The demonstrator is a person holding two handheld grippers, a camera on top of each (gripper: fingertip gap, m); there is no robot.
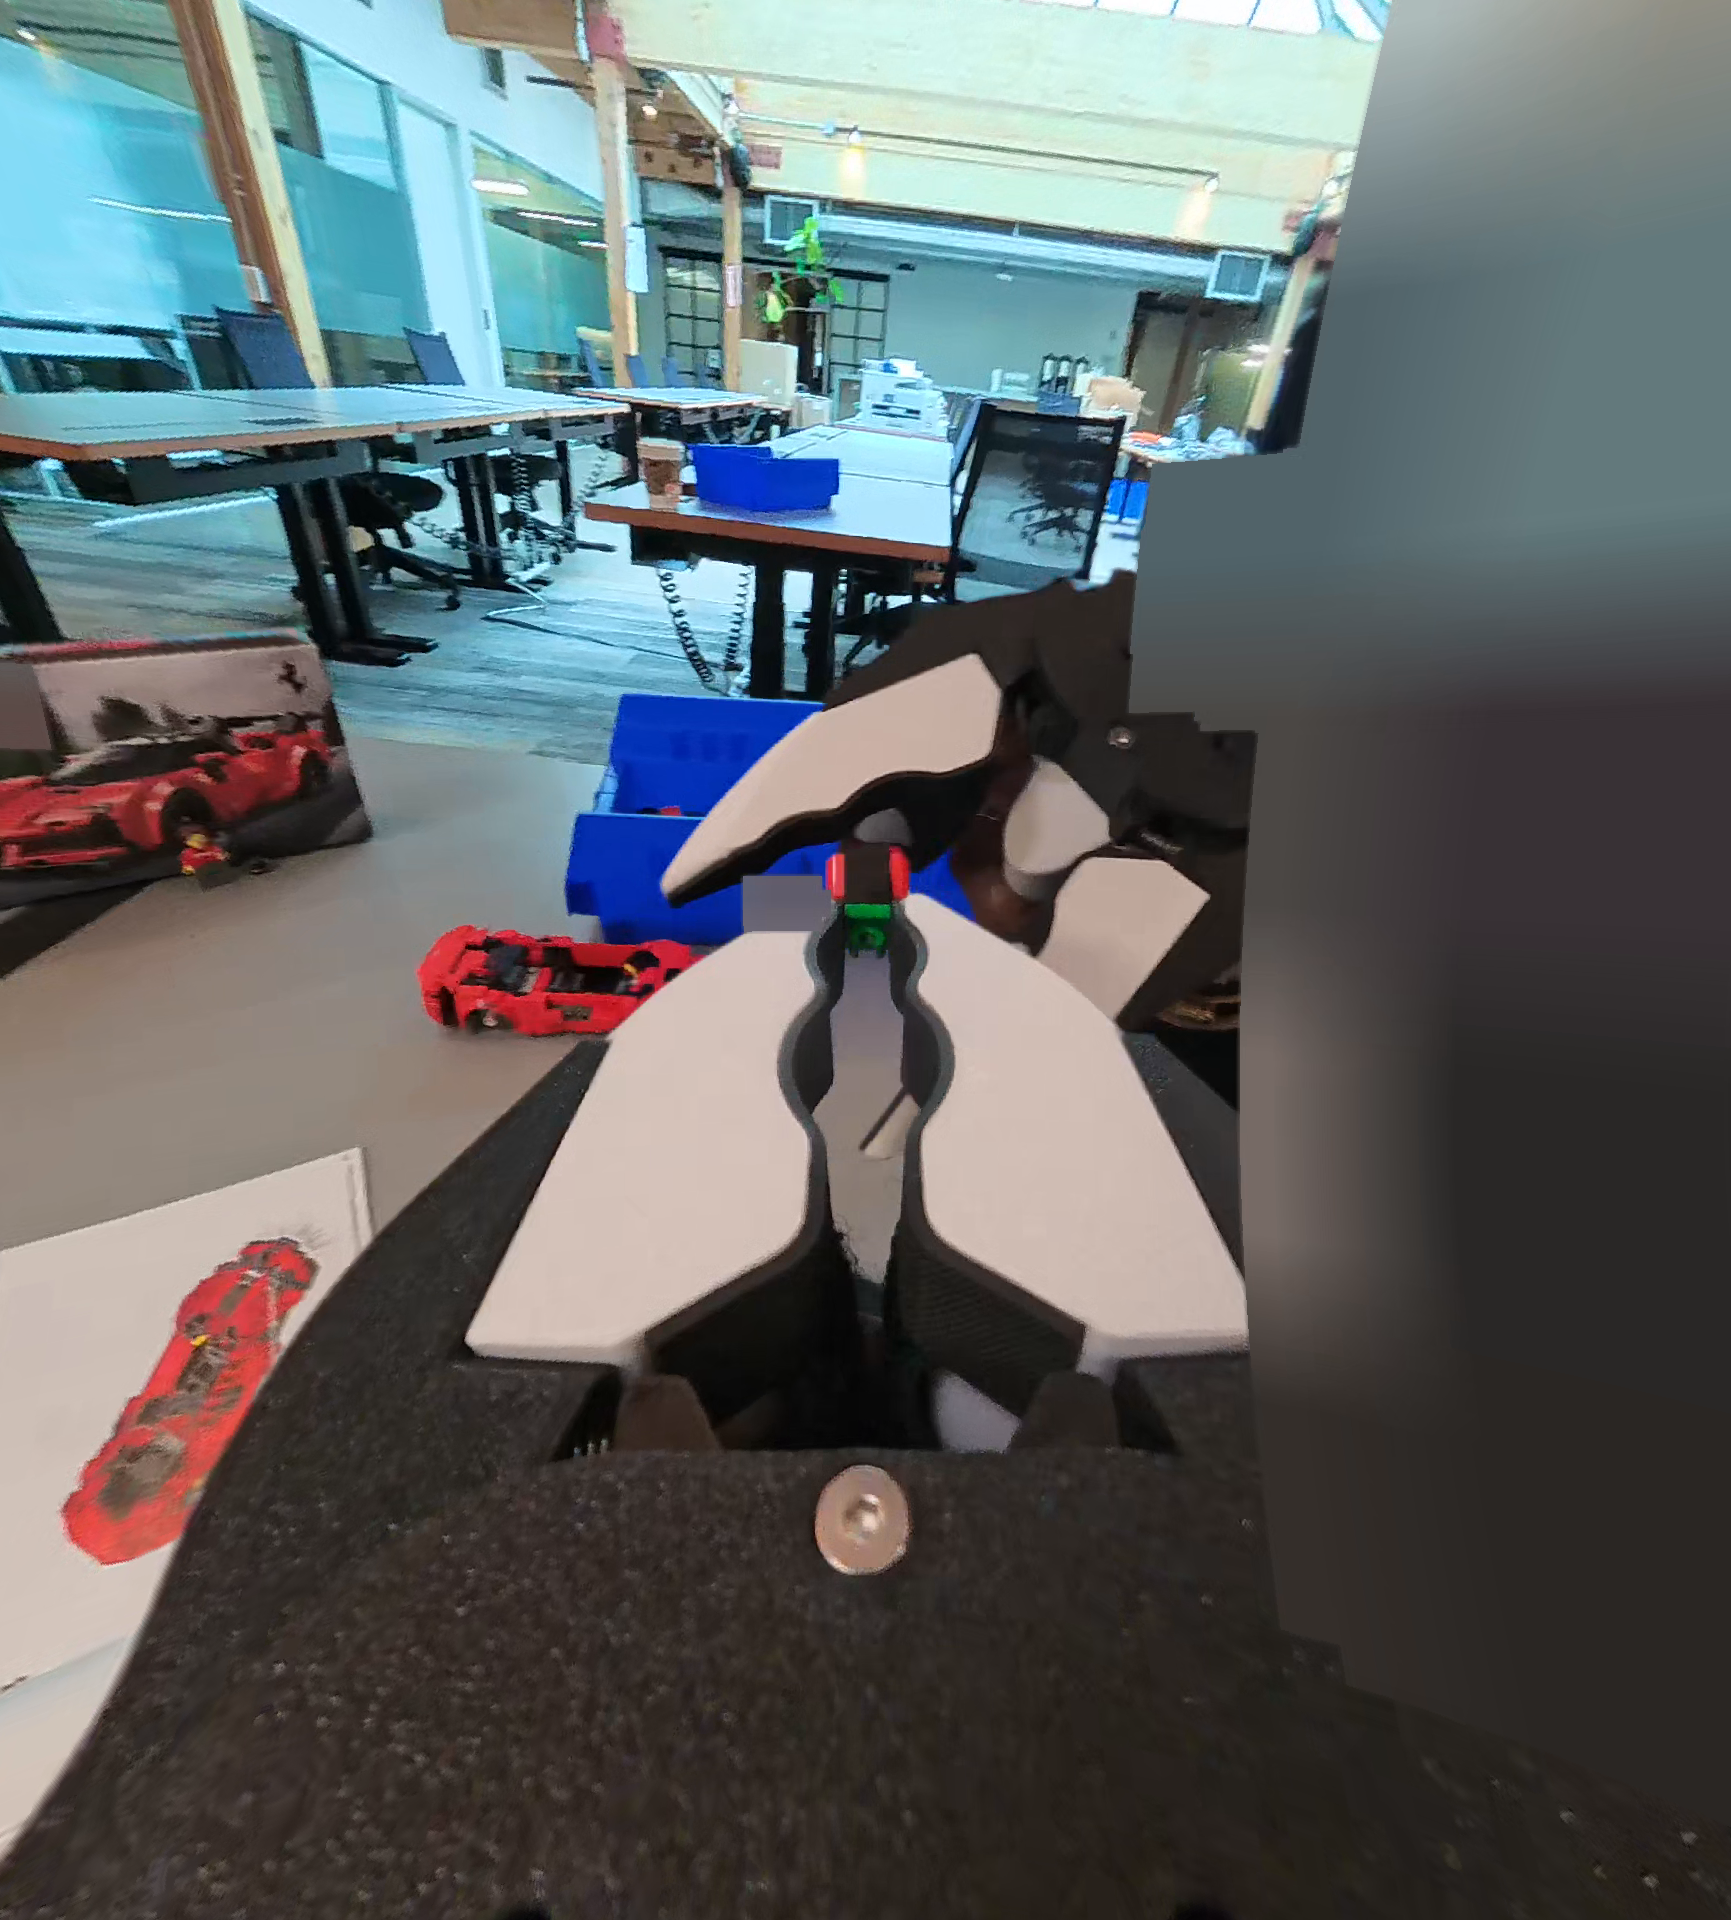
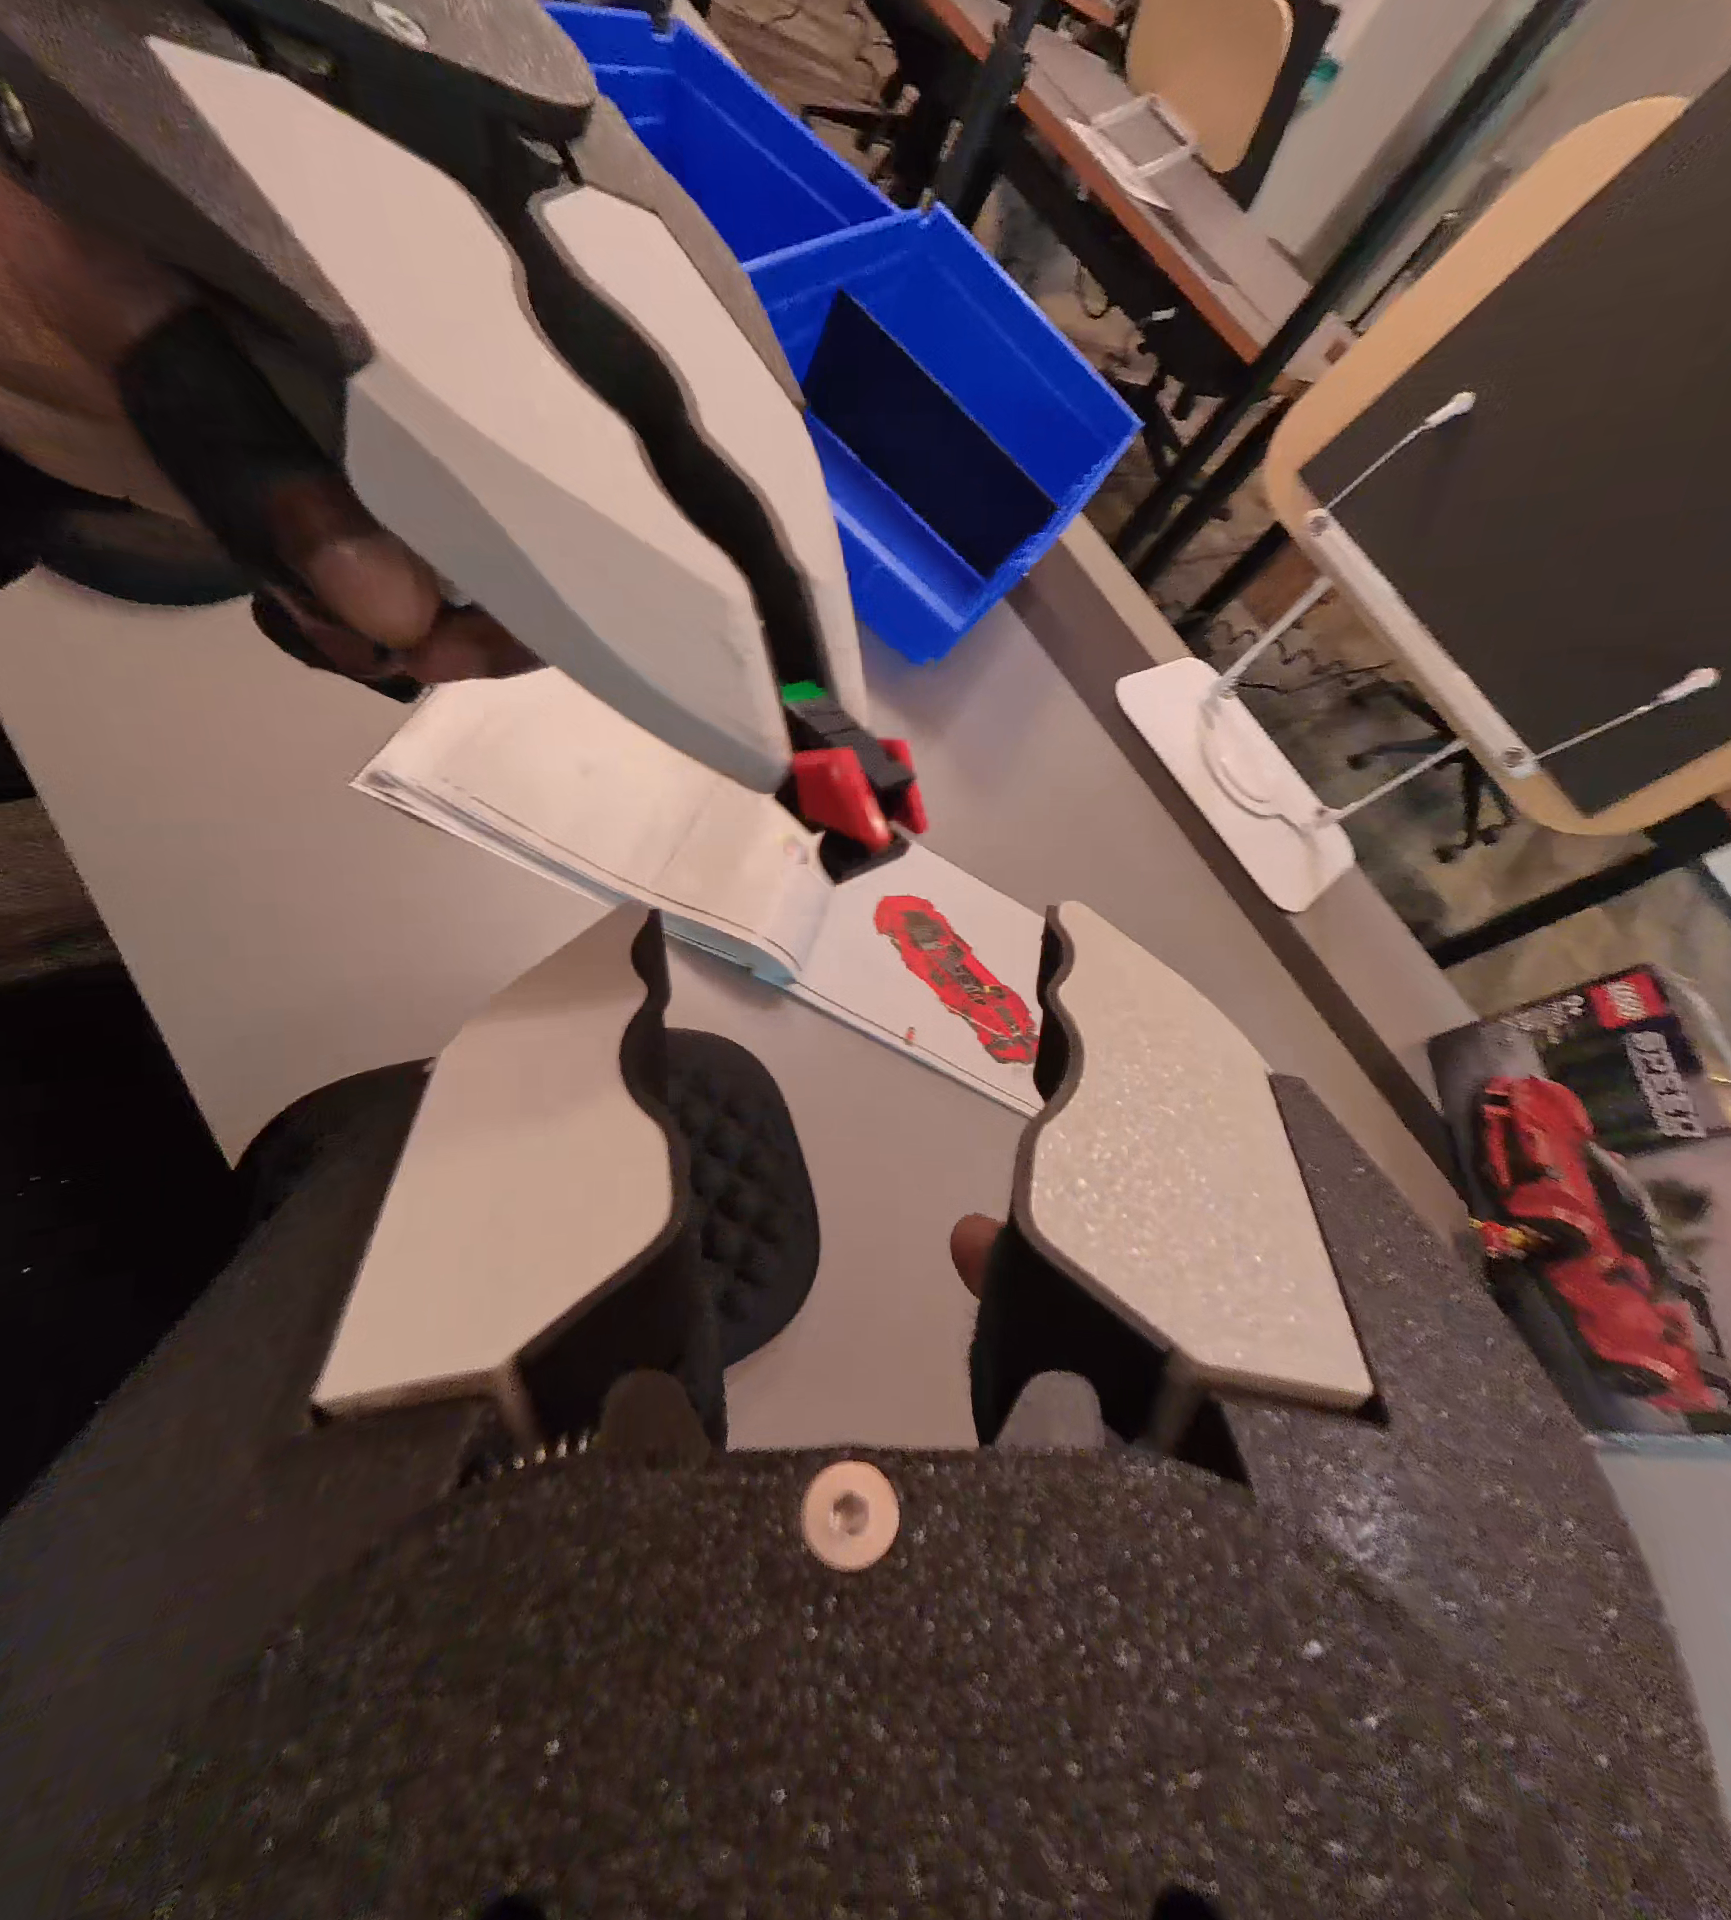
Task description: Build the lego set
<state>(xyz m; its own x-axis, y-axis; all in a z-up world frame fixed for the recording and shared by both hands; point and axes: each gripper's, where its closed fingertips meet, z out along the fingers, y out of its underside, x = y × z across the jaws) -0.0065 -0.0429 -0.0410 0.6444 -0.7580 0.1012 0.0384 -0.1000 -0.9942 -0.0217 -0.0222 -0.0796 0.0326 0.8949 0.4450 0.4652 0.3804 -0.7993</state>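
Open office, grey table [image 1: 217, 1039]. Left tongs [image 1: 866, 935] clenched on small red/black/green lego sub-assembly [image 2: 845, 774], held up in the air above open instruction booklet [image 2: 632, 821]. Right tongs [image 2: 850, 997] released, holding nothing, just beside it. Red lego car [image 1: 544, 982] sits on table by blue bin [image 1: 653, 821]; set box [image 1: 144, 769] stands further left.

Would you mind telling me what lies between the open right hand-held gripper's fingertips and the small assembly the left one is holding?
In the right wrist view, only air separates the right hand-held gripper from the small assembly; behind the gap lies the open instruction booklet on the table.
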